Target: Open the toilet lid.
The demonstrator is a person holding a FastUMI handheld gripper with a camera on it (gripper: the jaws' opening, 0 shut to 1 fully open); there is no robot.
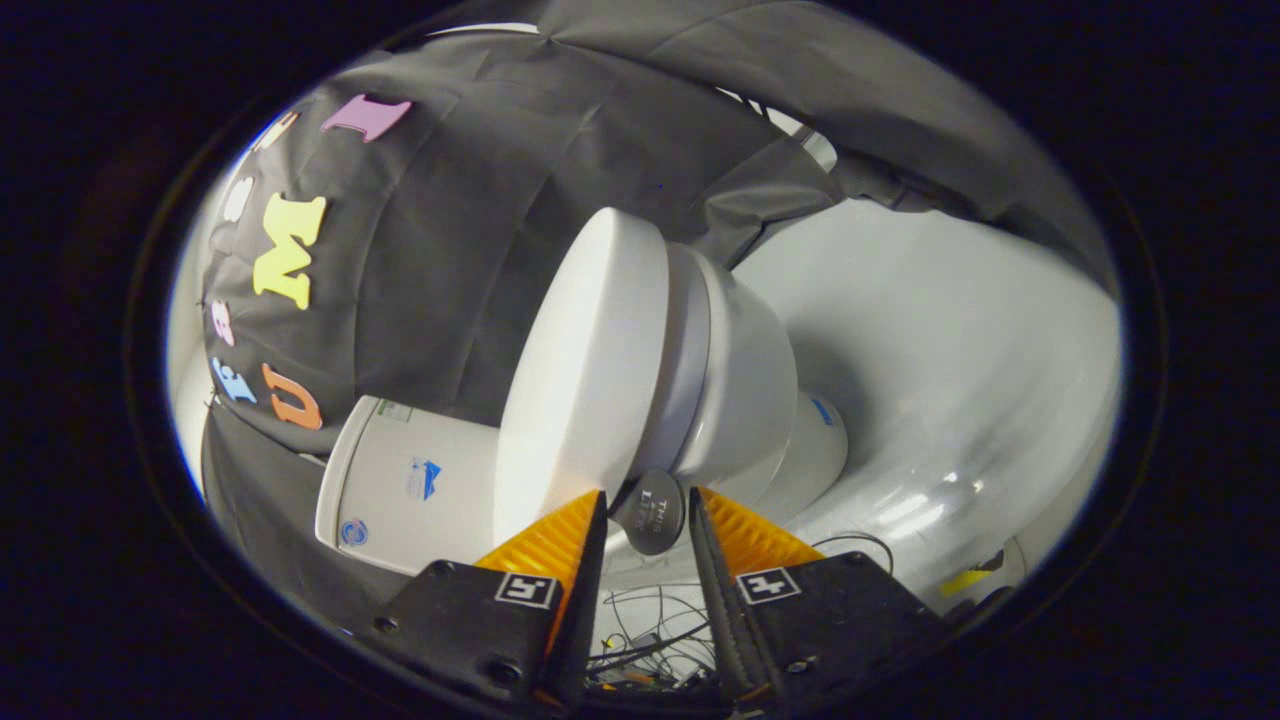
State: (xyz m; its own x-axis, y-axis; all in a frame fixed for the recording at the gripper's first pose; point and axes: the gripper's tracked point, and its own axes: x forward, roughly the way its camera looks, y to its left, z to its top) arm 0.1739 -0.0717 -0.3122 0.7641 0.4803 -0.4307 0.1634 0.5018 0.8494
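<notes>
With the view rolled sideways, the gripper (648,510) has its orange ribbed fingers (548,545) narrowly apart either side of a round grey tab (651,512) on the closed glossy white plastic toilet lid (580,370), contact unclear.

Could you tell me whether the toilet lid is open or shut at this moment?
Shut: the toilet lid lies flat against the seat, no gap showing. Its grey tab sits between the open hand-held gripper fingers, which do not press it.

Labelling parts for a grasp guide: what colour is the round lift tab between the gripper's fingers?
Dark grey with pale lettering, seen best in the gripper view: the lift tab.
</notes>
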